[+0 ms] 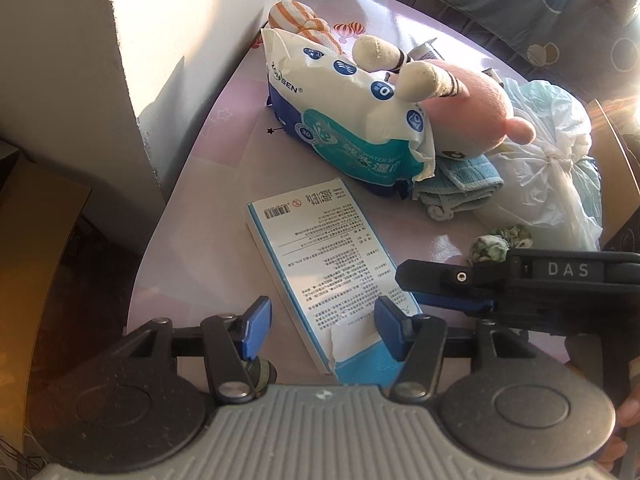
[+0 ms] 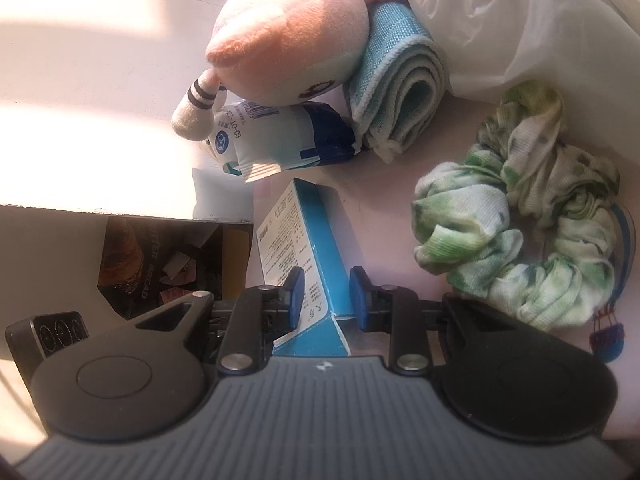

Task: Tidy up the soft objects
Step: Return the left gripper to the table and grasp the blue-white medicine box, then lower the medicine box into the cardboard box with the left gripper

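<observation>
**You:** What are my left tongs doing?

**Helper:** Your left tongs are open about half way. They point down at the desk. The torn near end of the blue and white box sits between the two blue pads, but the left pad is clear of it, so they hold nothing.

**You:** And my right tongs?

**Helper:** Your right tongs are nearly closed. They pinch the thin box, one pad on the white face with the writing and one on the blue side. From your left camera you can see them come in from the right and grip the long edge of the box.

**You:** Where are the soft things?

**Helper:** The pink plush toy lies on its side at the back of the desk. Its striped legs rest on top of the pack of wet wipes, and its head leans on the folded blue towel. The orange striped cloth is behind the pack. The green and white scrunchie lies flat on the desk, just beside your right tongs and in front of the white plastic bag. Nothing is touching it.
</observation>
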